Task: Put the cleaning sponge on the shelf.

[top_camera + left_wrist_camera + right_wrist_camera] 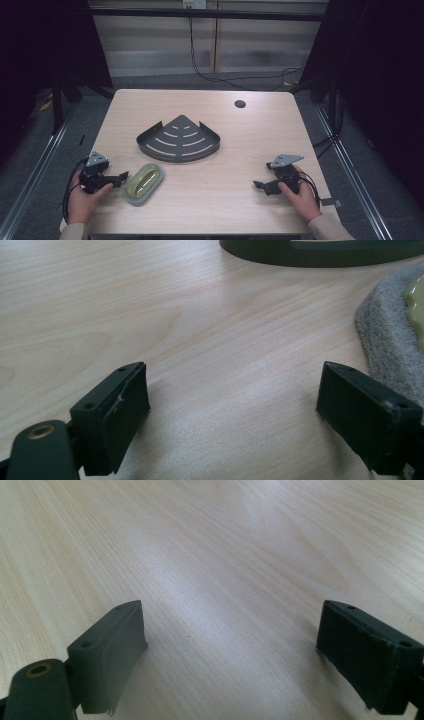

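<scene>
I hold my left gripper (121,176) low near the table's (250,150) front left corner, its jaws spread wide with nothing between them. The grey sponge (144,183) with its yellow face lies just beside it, close to the front edge. Behind the sponge, near the table's middle, sits the dark corner rack (179,139). My right gripper (257,184) rests near the front right corner, jaws spread over bare wood.

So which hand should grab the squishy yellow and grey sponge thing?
Probably the left. The left gripper sits open right beside the sponge, which shows at the edge of its own view. The right gripper, also open, is far across the table.
</scene>
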Motion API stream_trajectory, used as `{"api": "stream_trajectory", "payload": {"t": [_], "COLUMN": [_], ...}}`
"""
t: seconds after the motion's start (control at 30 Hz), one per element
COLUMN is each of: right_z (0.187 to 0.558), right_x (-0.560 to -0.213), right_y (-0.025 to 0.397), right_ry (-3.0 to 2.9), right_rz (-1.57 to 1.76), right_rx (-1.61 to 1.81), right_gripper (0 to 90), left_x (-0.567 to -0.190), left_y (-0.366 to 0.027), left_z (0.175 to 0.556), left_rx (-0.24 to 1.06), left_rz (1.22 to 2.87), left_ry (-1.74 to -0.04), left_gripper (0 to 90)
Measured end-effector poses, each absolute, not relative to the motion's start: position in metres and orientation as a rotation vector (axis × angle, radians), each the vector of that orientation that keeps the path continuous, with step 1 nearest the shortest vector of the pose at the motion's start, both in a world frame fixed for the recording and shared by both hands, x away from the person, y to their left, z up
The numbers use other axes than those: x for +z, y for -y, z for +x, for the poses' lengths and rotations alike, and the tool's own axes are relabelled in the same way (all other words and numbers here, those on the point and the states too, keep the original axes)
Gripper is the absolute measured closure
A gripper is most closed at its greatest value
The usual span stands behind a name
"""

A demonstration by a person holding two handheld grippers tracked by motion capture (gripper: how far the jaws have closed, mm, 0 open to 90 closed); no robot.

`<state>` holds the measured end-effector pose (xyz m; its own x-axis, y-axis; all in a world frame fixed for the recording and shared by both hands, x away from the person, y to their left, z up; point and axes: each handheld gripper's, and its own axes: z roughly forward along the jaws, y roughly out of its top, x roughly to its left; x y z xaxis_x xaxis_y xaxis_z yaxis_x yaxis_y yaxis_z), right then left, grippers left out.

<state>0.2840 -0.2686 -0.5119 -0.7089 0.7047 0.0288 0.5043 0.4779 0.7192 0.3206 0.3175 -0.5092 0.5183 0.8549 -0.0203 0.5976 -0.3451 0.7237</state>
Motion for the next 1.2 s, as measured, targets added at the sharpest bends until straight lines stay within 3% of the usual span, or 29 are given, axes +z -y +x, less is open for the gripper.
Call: {"api": "stream_trajectory", "payload": {"t": [0.1,0.27,0.47,0.9,1.2], "right_z": [0.284,0.284,0.284,0.284,0.284], "right_x": [-0.512,-0.512,-0.512,-0.512,-0.512], "right_y": [0.269,0.269,0.269,0.269,0.269], "right_ry": [-2.456,-2.457,-2.458,-2.456,-2.456], "right_rz": [1.031,1.031,1.031,1.032,1.035], "right_rx": [1.06,1.06,1.061,1.06,1.061], "right_gripper": [11.5,11.5,11.5,11.5,11.6], "left_x": [-0.508,-0.492,-0.466,-0.426,-0.413], "left_y": [-0.318,-0.316,-0.302,-0.281,-0.269], "left_z": [0.32,0.324,0.324,0.322,0.325], "left_rx": [0.482,0.379,0.312,0.137,0.084], "left_rz": [2.076,2.141,2.293,2.393,2.483], "left_ry": [-1.185,-1.301,-1.249,-1.239,-1.205], "left_gripper": [13.6,22.4,24.6,29.1,31.9]}}
